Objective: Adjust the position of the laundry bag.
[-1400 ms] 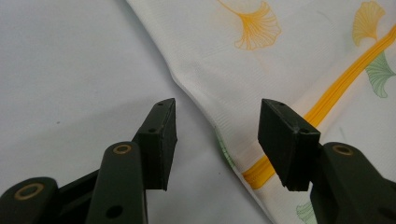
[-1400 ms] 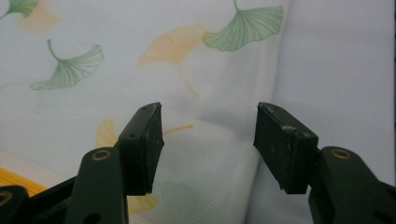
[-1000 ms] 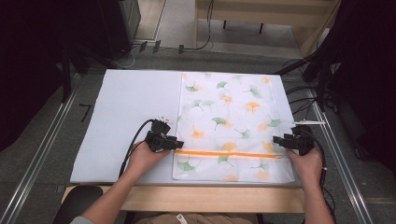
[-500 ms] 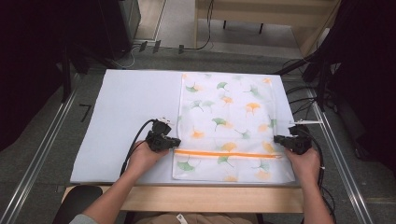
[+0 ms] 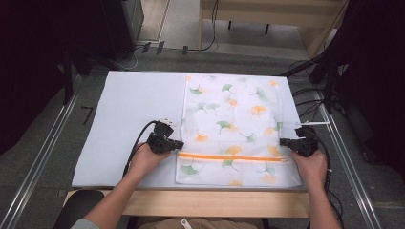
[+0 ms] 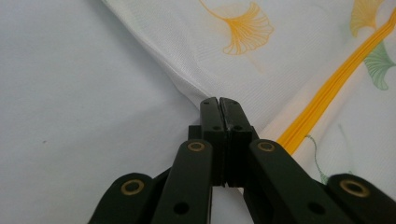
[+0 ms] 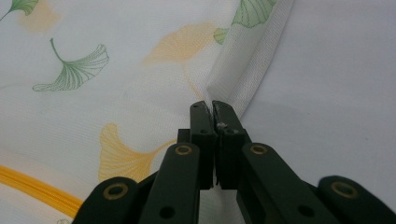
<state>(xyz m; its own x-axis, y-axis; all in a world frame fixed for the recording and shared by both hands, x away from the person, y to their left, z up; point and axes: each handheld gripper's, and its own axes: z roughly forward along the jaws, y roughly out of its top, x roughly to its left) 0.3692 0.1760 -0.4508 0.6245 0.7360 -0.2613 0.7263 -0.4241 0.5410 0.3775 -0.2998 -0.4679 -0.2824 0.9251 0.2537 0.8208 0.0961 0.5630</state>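
Pinching the left hem of the mesh laundry bag, my left gripper has its jaws pressed together on the fabric, having just been closing. In the left gripper view the left gripper meets the white edge right where it rises in a small fold, with the orange zipper running off just beside it. My right gripper has likewise just been closing and now clamps the opposite hem; in the right gripper view the right gripper bites a ridge of doubled white seam that lifts off the surface.

The bag lies flat on the pale blue mat, on its right half, printed with green and orange ginkgo leaves (the zipper crosses it near my side, between the two grippers). Both hands sit at the near edge, level with each other, one on each side of the bag.
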